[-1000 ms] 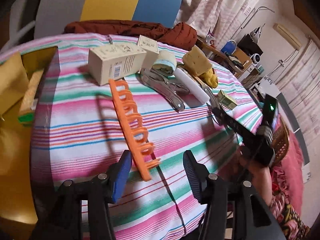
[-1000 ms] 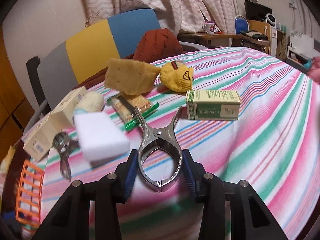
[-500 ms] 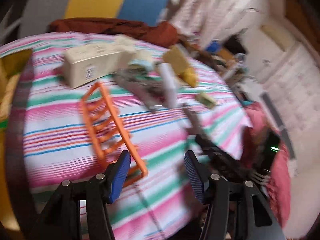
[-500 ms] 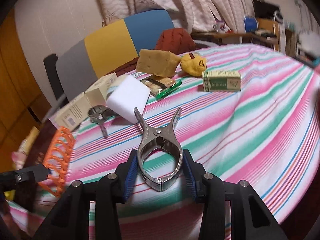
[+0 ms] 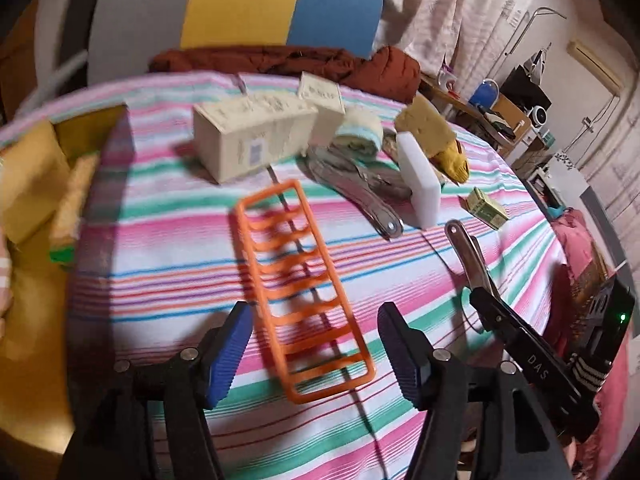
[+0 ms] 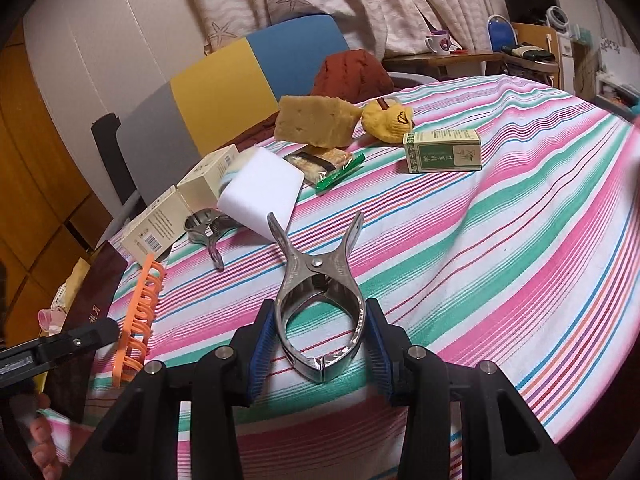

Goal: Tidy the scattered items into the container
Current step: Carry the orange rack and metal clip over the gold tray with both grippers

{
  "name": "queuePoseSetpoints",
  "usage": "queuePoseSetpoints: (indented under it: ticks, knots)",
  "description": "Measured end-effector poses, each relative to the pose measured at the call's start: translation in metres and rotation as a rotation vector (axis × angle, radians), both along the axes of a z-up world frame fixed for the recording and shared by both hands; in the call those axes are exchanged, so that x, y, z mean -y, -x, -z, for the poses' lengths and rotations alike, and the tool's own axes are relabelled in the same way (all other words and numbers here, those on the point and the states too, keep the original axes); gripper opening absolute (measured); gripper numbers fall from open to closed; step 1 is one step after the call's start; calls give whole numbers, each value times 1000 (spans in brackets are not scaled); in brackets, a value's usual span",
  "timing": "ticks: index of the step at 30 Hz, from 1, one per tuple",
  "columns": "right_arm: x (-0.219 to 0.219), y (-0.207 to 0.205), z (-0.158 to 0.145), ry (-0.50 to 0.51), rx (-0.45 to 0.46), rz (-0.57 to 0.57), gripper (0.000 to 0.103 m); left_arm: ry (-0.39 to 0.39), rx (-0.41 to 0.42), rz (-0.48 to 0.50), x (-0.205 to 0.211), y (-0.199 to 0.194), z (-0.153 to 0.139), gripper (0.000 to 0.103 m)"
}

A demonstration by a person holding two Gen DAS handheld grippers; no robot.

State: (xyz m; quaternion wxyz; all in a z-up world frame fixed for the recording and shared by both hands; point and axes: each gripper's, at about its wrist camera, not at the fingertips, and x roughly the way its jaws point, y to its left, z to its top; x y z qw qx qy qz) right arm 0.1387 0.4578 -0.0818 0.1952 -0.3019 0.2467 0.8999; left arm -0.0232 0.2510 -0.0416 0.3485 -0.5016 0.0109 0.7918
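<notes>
An orange plastic rack [image 5: 304, 292] lies flat on the striped tablecloth between the fingers of my left gripper [image 5: 316, 344]. The jaws are opening and the blue pads [image 5: 230, 354] stand clear of the rack on both sides. My right gripper [image 6: 320, 336] is shut on a large metal clamp [image 6: 320, 280], with the pads pressing its rounded jaw end and its handles pointing away. In the left wrist view that clamp [image 5: 466, 250] and the right gripper [image 5: 520, 344] are at the right. The yellow-brown container [image 5: 24, 300] sits at the table's left edge with a green-backed sponge [image 5: 72, 208] inside.
Farther back on the table lie two cream boxes [image 5: 248, 140], a rolled cloth [image 5: 358, 132], a second metal clamp [image 5: 360, 192], a white foam block [image 6: 260, 192], a yellow sponge [image 6: 316, 120], a yellow plush toy [image 6: 390, 120], a snack packet [image 6: 328, 164] and a green box [image 6: 442, 150]. A chair stands behind.
The left jaws have widened and the orange rack, earlier on edge against the left pad, now lies flat between them. The right gripper carried the clamp sideways, then stayed still.
</notes>
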Motion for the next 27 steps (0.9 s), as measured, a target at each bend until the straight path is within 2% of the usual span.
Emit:
queuePoseSetpoints:
  ticks: [2,6,7,10,18,27]
  knots:
    - [0,0,0,1,0,1,44,-11,46,-6,-2,4,6,66]
    - [0,0,0,1,3,-6,44,-71,67,-29,-1,9,10,63]
    - [0,0,0,1,5,-8,44,-79,70,-35,-1,9,11,60]
    - [-2,2,-1,10,16,-12,44,-73,67,-48,-3,8,13,54]
    - [1,0,-6,80,2,-25,44,-75,61,-21,-1,0,12,52]
    - [28,5,-21,104,-27,-108,44,-51,-29,24,7,-17,-4,52]
